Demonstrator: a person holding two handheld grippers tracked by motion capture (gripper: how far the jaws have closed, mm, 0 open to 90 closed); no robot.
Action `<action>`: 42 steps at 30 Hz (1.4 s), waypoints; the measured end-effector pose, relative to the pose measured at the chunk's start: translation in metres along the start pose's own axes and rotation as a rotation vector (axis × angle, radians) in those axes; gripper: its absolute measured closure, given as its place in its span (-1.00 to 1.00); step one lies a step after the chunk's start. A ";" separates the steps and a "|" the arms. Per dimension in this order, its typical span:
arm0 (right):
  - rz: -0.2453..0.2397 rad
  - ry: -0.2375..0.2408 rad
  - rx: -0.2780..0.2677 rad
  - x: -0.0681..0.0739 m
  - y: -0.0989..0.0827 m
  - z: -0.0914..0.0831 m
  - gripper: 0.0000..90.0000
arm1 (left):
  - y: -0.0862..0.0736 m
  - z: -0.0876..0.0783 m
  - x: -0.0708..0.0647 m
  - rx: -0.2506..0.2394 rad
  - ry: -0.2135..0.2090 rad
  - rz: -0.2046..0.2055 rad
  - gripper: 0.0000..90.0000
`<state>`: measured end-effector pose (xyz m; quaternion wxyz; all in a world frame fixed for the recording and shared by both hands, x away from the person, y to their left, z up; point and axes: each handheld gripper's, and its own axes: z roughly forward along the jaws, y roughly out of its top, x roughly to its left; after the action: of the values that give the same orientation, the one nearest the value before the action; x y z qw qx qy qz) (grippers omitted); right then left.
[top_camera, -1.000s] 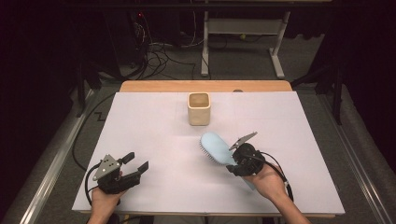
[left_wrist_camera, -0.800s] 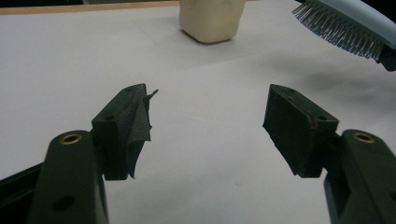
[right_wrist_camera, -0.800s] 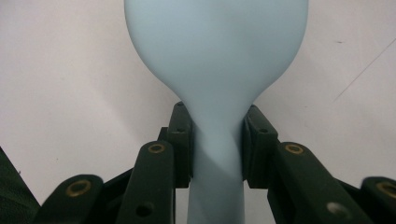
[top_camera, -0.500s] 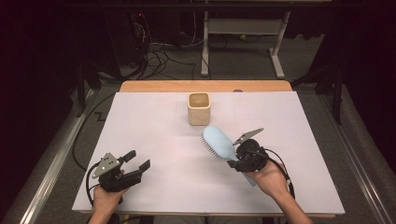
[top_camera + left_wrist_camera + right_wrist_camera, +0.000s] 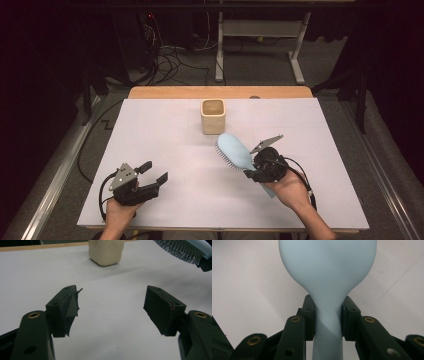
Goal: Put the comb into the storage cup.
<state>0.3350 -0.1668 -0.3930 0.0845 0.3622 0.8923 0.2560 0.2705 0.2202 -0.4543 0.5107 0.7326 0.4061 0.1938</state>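
A light blue hairbrush (image 5: 234, 150) hangs over the white table top, bristles turned down and to the left. My right gripper (image 5: 256, 168) is shut on its narrow neck, and the handle end sticks out past the hand. In the right gripper view the black pads (image 5: 309, 315) press both sides of the hairbrush's (image 5: 327, 270) neck. A beige cup (image 5: 213, 116) stands upright just beyond the brush head. My left gripper (image 5: 154, 172) rests at the near left, open; its jaws have just been opening with nothing between them. The left gripper view (image 5: 112, 307) shows bare table between them, the cup (image 5: 106, 251) ahead.
The white sheet (image 5: 165, 135) covers the table, with a wooden edge (image 5: 165, 92) at the far side. Cables and a metal frame (image 5: 220, 45) lie on the floor beyond. The brush's bristles (image 5: 182, 250) show at the left gripper view's top right.
The right gripper has carried the brush a little farther from me, its head closer to the cup. The left jaws stand slightly wider.
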 end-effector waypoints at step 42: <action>-0.006 -0.011 -0.043 -0.002 0.005 -0.002 0.56 | 0.027 0.035 -0.022 0.029 -0.085 0.031 -0.43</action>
<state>0.3387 -0.1656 -0.3887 0.0981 0.3589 0.8872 0.2727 0.2921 0.1780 -0.4410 0.5134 0.7539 0.3755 0.1646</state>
